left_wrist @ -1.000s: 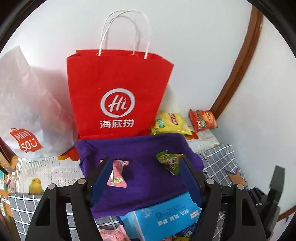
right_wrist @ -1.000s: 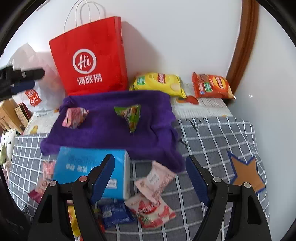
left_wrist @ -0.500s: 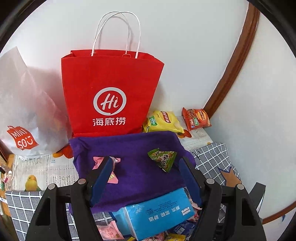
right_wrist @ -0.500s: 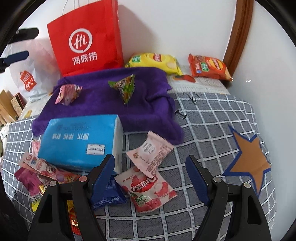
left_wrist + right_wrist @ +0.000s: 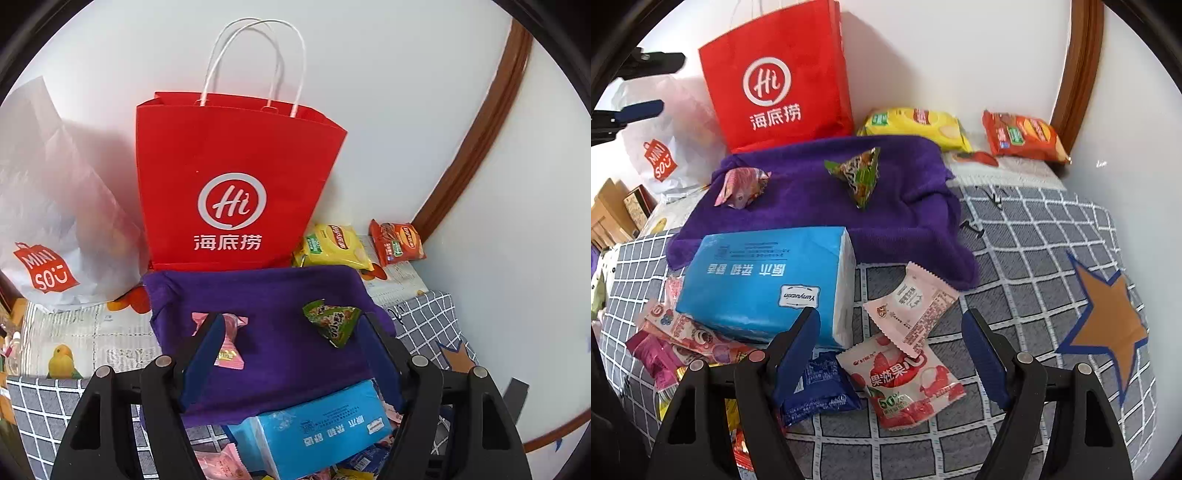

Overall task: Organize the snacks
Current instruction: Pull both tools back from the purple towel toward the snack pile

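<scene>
right cam only: your open right gripper (image 5: pixel 890 347) hovers over glossy pink and strawberry sachets (image 5: pixel 910 369), just in front of the fuzzy purple towel (image 5: pixel 905 199).
left gripper (image 5: pixel 291 354): open, empty, above that towel.

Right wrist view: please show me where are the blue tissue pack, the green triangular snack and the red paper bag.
blue tissue pack (image 5: pixel 764 280), right wrist view, on its printed top face.
green triangular snack (image 5: pixel 860 177), right wrist view, on its front face.
red paper bag (image 5: pixel 775 81), right wrist view, on its white logo.
</scene>
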Demonstrator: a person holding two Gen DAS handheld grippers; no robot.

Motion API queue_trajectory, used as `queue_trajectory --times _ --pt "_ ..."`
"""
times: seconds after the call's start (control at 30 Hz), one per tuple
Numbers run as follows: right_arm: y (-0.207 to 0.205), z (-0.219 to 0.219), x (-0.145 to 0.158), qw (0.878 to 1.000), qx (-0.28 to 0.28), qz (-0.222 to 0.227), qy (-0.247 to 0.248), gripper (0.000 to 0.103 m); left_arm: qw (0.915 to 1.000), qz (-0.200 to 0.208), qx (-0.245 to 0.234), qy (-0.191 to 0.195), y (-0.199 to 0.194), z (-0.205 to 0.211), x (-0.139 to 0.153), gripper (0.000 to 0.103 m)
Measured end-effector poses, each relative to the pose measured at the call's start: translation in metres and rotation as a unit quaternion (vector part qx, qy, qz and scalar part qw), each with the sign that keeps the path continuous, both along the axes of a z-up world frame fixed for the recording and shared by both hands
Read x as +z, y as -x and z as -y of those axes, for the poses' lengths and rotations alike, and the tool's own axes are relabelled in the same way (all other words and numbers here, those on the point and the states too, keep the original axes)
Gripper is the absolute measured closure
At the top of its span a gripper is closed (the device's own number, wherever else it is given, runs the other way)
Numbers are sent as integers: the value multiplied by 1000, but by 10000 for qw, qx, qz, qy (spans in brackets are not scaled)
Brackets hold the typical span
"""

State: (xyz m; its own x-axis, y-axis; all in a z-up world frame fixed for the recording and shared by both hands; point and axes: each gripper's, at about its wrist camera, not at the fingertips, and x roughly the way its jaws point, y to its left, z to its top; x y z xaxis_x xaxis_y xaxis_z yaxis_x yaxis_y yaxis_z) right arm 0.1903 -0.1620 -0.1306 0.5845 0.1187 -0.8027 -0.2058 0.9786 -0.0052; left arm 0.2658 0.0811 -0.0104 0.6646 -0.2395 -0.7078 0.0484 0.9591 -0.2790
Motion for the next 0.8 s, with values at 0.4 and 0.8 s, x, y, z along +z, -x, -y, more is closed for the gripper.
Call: queue_trajectory --times 0.4,0.8 --pt "6 8 -26 9991 219 -231 295 24 10000 -55 60 -11 -2 -5 -3 31" --pt "3 -2 -59 9957 625 -427 534 34 9999 -111 -37 -111 -4 3 -8 31"
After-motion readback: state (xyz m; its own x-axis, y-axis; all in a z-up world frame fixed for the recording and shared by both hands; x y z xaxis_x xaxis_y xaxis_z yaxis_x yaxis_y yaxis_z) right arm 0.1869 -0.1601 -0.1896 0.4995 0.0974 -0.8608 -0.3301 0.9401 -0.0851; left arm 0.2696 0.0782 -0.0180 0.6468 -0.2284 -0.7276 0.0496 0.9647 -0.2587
